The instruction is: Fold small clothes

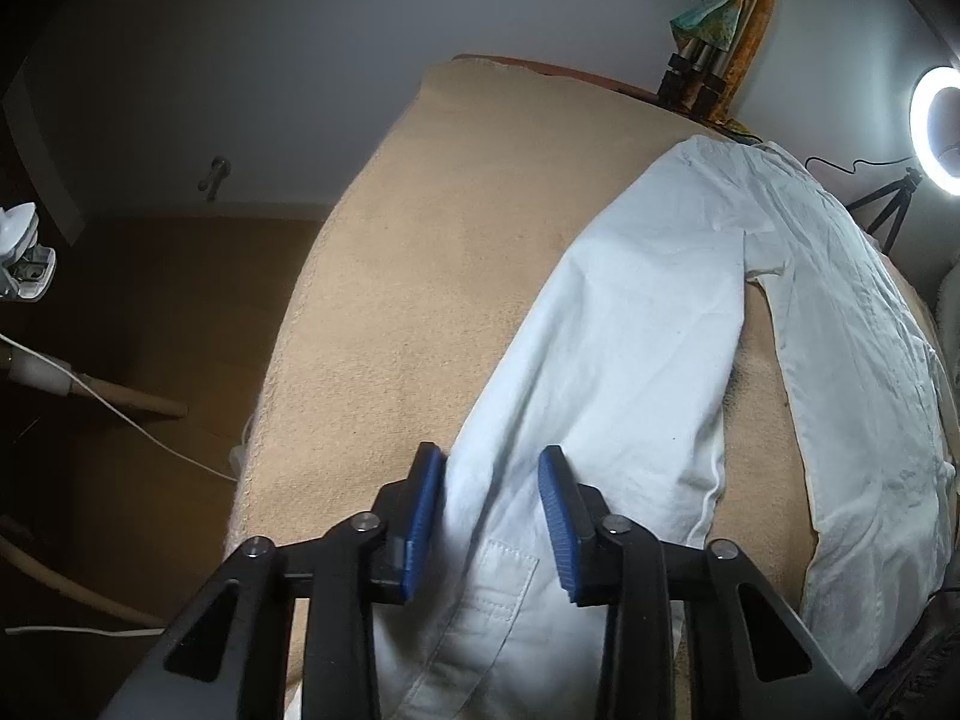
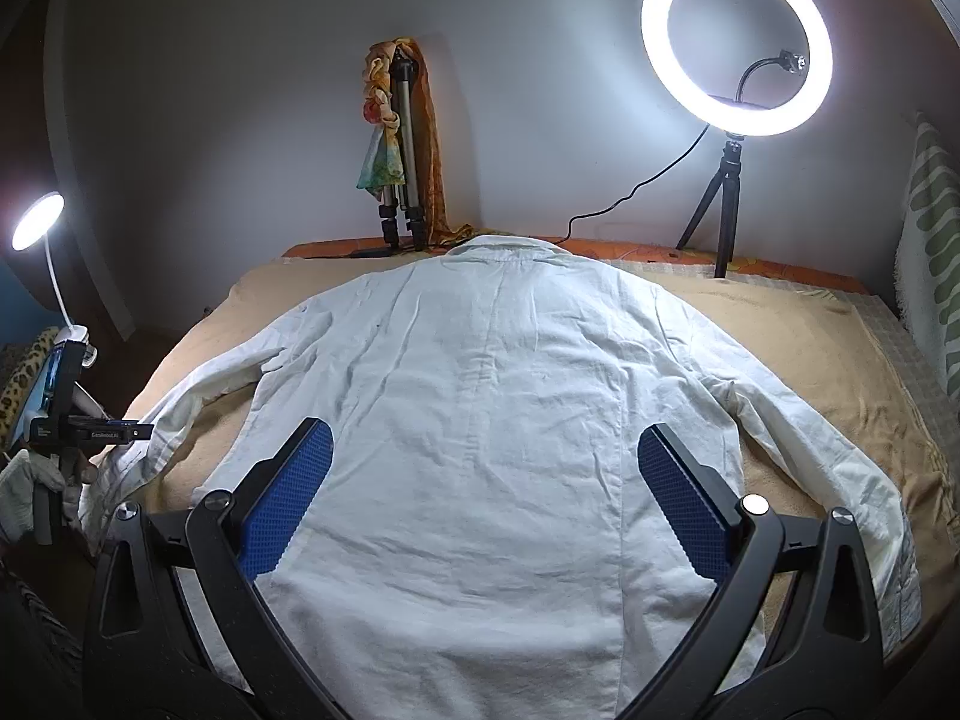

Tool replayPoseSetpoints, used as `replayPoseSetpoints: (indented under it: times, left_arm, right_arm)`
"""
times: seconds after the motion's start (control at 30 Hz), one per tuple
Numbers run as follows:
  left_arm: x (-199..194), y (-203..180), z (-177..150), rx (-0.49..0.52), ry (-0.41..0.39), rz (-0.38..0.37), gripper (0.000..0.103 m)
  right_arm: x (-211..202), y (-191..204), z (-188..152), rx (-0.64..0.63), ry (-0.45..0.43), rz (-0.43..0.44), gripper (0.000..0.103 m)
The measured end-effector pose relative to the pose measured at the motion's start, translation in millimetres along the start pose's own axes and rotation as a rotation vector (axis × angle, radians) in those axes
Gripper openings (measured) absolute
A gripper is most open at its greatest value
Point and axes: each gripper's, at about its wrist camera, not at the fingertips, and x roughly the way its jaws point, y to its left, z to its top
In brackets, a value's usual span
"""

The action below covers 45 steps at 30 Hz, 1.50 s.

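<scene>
a creased white cotton jacket [image 2: 480,408] is lying spread back-up on the nubbly tan blanket [image 1: 420,252], the left hand-held gripper [image 1: 491,516] straddling its sleeve cuff with ribbed blue pads part-closed, not yet pinching, while the right hand-held gripper [image 2: 483,498] is hovering wide apart over the hem

We cannot see the white shirt's [image 2: 480,420] hem, cut off at six o'clock in the right wrist view. Its front lies hidden, face down on the tan blanket [image 1: 420,240]. In the left wrist view the ring light [image 1: 936,132] is clipped at three o'clock, and the sleeve cuff [image 1: 480,588] is partly hidden behind the left gripper [image 1: 491,519].
</scene>
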Motion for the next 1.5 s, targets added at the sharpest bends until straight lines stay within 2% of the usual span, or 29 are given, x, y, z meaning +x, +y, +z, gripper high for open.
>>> replayPoseSetpoints:
  times: [0.1,0.2,0.33,0.53,0.7,0.8,0.93,1.03,1.07,1.17,1.2,1.3,1.4,1.5]
  left_arm:
    - [-2,-2,0,0.007,-0.01,-0.012,0.01]
    - [-7,-3,0,0.014,-0.031,-0.016,0.002]
    - [-24,1,2,-0.018,-0.072,-0.072,0.0]
    - [-52,-17,4,-0.024,-0.139,-0.178,0.0]
    - [-83,-63,7,0.026,-0.216,-0.283,0.0]
    - [-95,-109,1,0.111,-0.24,-0.33,0.0]
    - [-92,-172,-12,0.251,-0.206,-0.352,0.0]
    - [-77,-204,-24,0.33,-0.142,-0.365,0.0]
    - [-71,-213,-28,0.346,-0.114,-0.378,0.004]
    - [-62,-236,-45,0.397,-0.062,-0.398,0.034]
    - [-61,-241,-51,0.417,-0.055,-0.39,0.038]
    - [-72,-238,-60,0.427,-0.058,-0.402,0.04]
    - [-94,-208,-60,0.373,-0.11,-0.424,0.044]
    - [-107,-174,-60,0.319,-0.17,-0.345,0.046]
  right_arm:
    - [1,-1,0,0.0,0.002,0.001,0.103]
    - [2,-1,-2,-0.005,0.002,-0.003,0.103]
    - [5,-1,-3,-0.006,0.005,-0.003,0.103]
    - [9,-4,-4,0.003,0.015,-0.002,0.103]
    - [12,-6,-3,0.019,0.026,0.018,0.103]
    - [15,-10,-1,0.038,0.038,0.053,0.103]
    - [18,-16,-1,0.063,0.053,0.102,0.1]
    - [23,-23,-3,0.082,0.075,0.135,0.1]
    - [25,-26,-4,0.091,0.084,0.146,0.1]
    - [33,-34,-5,0.121,0.121,0.171,0.1]
    - [36,-36,-5,0.124,0.131,0.175,0.1]
    - [46,-38,-6,0.123,0.164,0.19,0.094]
    - [56,-35,-7,0.122,0.205,0.238,0.087]
    - [67,-20,-12,0.107,0.255,0.303,0.08]
